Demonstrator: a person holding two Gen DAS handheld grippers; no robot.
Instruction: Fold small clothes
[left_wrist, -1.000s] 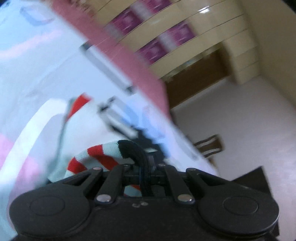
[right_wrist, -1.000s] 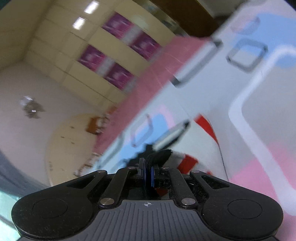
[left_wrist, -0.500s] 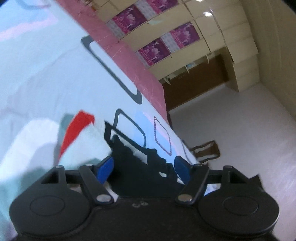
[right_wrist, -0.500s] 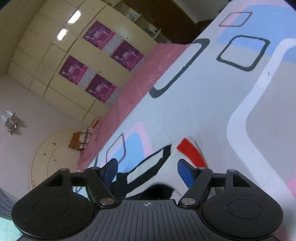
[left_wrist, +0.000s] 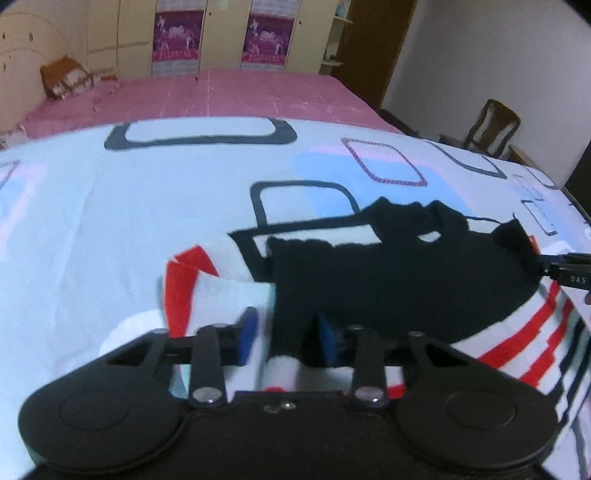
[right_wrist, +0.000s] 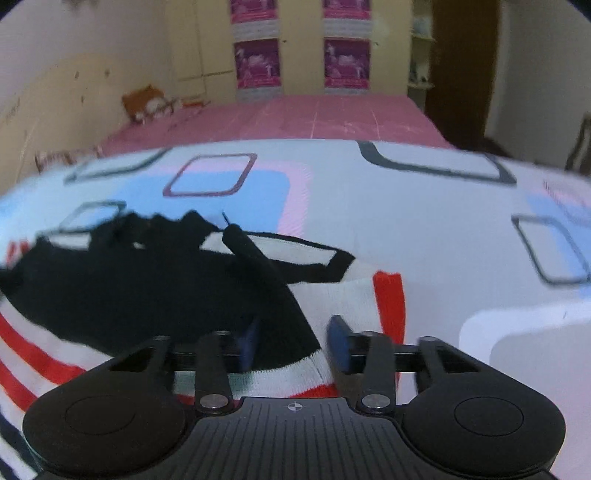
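The left gripper (left_wrist: 284, 338) and right gripper (right_wrist: 295, 341) have just been closing, jaws still parted, blue pads straddling without pinching the knitted black, white and red-striped sweater (left_wrist: 388, 280), which is lying low and centre in both views (right gripper's tip showing at the left view's right edge) on the pale geometric-patterned bedsheet (left_wrist: 110, 206).

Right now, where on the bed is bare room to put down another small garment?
Free: the patterned white bedsheet left of the striped black, white and red knitted garment, and the sheet to its right. The pink bedspread behind is also bare. Crowded: the near middle, under both tongs.
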